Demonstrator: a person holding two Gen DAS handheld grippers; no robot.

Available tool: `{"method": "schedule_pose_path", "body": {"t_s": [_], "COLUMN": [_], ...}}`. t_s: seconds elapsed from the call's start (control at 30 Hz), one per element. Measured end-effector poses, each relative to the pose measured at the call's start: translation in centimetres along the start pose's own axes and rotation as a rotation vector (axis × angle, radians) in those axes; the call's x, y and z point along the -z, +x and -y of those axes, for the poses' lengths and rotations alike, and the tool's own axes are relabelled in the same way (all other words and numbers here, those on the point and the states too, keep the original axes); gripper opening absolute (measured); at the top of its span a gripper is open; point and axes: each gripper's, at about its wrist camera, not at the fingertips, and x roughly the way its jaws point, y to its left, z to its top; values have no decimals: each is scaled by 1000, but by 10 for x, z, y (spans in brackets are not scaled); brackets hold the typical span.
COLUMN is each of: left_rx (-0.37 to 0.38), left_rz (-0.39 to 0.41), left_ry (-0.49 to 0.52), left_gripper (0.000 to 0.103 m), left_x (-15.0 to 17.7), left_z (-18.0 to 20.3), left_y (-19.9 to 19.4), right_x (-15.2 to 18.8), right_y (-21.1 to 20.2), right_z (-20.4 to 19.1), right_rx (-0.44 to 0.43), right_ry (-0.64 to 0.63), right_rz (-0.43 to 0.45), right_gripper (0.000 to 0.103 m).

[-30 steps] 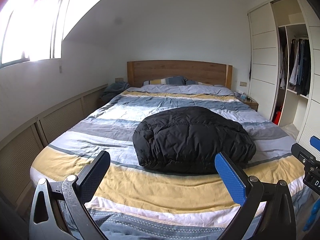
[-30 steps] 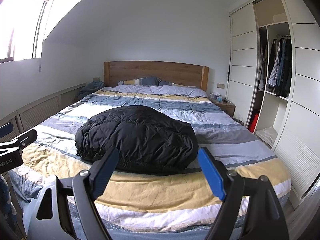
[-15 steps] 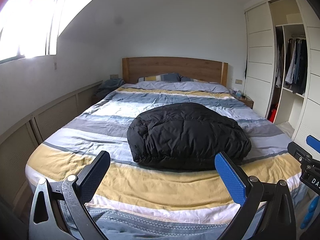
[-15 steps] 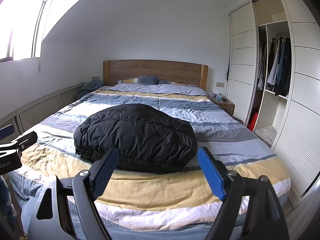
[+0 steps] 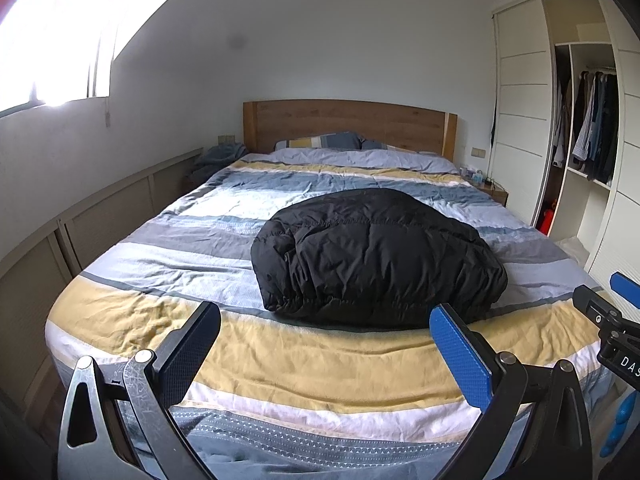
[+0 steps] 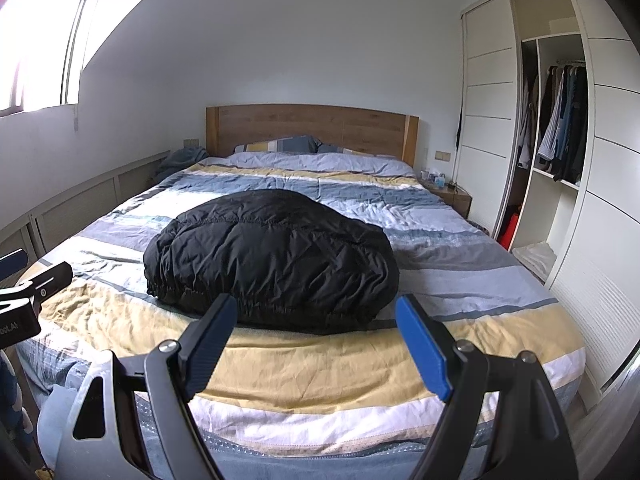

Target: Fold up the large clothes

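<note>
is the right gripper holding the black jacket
No, the right gripper is open and empty, hanging short of the folded black jacket, which lies on the bed.

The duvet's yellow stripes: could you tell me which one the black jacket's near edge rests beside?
The wide yellow stripe nearest the foot of the bed; the black jacket ends there.

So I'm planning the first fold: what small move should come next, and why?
Probably bring both open grippers, left and right, forward to the near elastic hem of the bundled black puffer jacket; it lies untouched on the striped duvet, beyond both.
</note>
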Motion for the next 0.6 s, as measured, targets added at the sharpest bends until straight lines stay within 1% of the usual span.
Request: {"method": "schedule_pose_path", "body": {"t_s": [0.2,0.6], "left_rx": [1,-2], "left_rz": [-17,-56], "left_ry": [-5,-1], "left_gripper": [103,103], "left_x": [2,8], "left_z": [-1,-1], "left_y": [7,24], "right_x": [6,12], "right_y": [12,26], "right_z": [1,2], "right_rx": [-5,-13], "right_ry": [13,40], "right_rz": [-29,-59], "right_gripper": [81,81]}}
